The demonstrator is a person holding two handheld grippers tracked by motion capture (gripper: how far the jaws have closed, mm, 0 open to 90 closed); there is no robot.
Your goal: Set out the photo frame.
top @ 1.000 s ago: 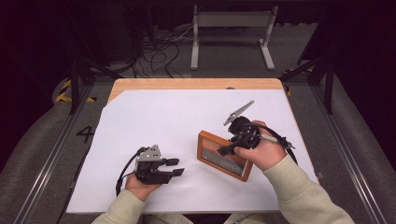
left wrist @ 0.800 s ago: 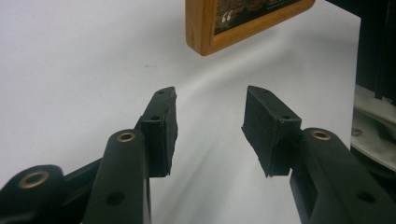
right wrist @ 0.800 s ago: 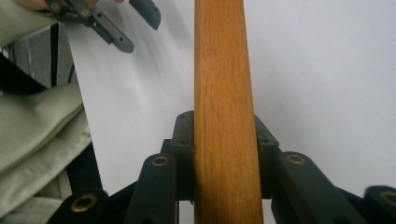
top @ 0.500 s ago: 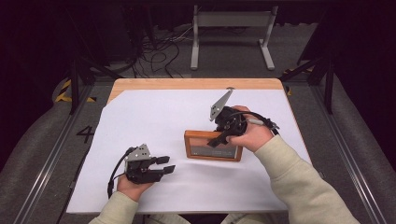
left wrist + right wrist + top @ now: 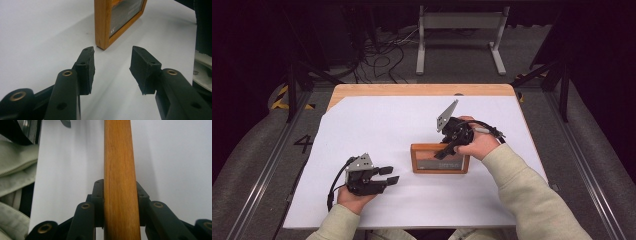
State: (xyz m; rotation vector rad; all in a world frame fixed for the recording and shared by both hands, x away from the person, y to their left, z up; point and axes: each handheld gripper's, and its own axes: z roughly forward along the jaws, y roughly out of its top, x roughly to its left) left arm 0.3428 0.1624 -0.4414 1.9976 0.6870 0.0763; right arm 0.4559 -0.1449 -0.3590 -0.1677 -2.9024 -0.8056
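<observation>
A wooden picture frame [image 5: 440,158] is pinched on edge by the right gripper [image 5: 447,150] over the white table [image 5: 377,120], not yet set down, while the left gripper [image 5: 389,175] waits nearby, spread and empty.

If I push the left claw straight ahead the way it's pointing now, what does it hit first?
Most likely the near corner of the wooden picture frame, which sits just past the open left claw, slightly toward its left pad. Nothing lies between them on the white table cover, though the depth is hard to judge.

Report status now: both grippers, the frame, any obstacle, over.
Right gripper shut on wooden picture frame. Left gripper open, empty, beside the frame's corner. White sheet around it bare, nothing in the way.
</observation>
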